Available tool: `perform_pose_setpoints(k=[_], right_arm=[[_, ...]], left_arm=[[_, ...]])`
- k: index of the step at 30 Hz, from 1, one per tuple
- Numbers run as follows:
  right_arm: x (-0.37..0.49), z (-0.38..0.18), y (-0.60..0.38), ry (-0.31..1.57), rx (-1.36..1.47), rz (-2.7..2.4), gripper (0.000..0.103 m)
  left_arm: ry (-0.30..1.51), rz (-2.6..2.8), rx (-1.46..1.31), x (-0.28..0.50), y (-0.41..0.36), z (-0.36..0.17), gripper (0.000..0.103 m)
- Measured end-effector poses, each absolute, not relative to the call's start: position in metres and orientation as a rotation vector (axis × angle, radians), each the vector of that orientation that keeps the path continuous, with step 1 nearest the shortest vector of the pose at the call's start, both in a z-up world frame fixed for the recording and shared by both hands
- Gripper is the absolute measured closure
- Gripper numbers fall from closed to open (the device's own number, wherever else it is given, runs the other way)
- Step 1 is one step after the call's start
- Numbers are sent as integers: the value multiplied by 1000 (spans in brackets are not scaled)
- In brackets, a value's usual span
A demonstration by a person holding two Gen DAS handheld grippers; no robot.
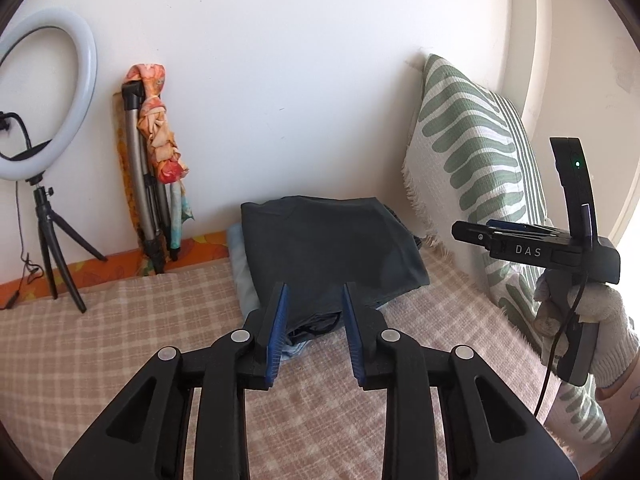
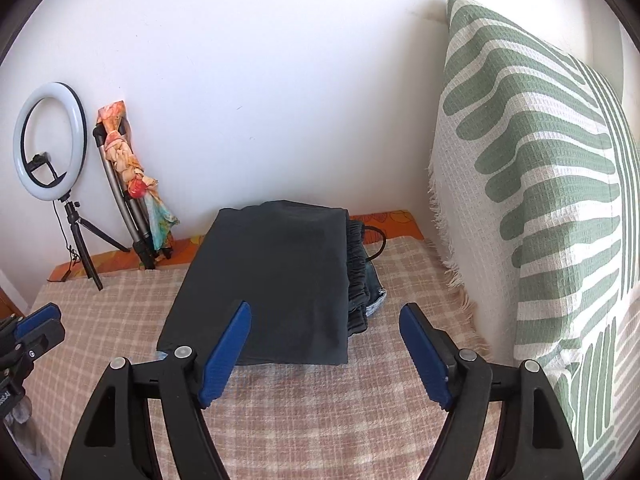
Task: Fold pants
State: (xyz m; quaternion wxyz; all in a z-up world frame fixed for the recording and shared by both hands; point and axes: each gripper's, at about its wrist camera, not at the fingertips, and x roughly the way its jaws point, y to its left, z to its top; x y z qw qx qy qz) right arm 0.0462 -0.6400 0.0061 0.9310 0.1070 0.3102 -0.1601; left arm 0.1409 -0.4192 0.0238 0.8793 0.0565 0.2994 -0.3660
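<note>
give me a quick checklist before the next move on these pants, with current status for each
1. Left gripper free of cloth: ok, jaws apart, nothing between the pads.
2. Right gripper free of cloth: ok, jaws wide, nothing between them.
3. Dark pants folded into a compact rectangle: ok, top layer lies flat.
4. Waistband tucked in: not ok, gathered elastic and a drawstring loop stick out on the right side.
5. Pants square on the folded garments beneath: cannot tell, only light blue edges show.
6. Striped cushion clear of the stack: ok, plaid cover shows between them.
</note>
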Motion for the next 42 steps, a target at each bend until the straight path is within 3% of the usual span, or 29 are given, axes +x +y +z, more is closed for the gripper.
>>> perform_pose_setpoints(k=[3, 8, 16, 42], right_arm=[[28, 10, -622, 612, 223, -345, 16], [0, 6, -597, 572, 245, -363, 9], [-31, -6, -552, 549, 211, -387, 2], [-44, -40, -454, 466, 103, -385, 0]], left_arm=[[618, -757, 107, 129, -406, 27, 59], [601, -752, 126, 109, -385, 29, 57], [603, -739, 133, 80, -348, 21, 41], [655, -665, 79, 62, -276, -24, 40]])
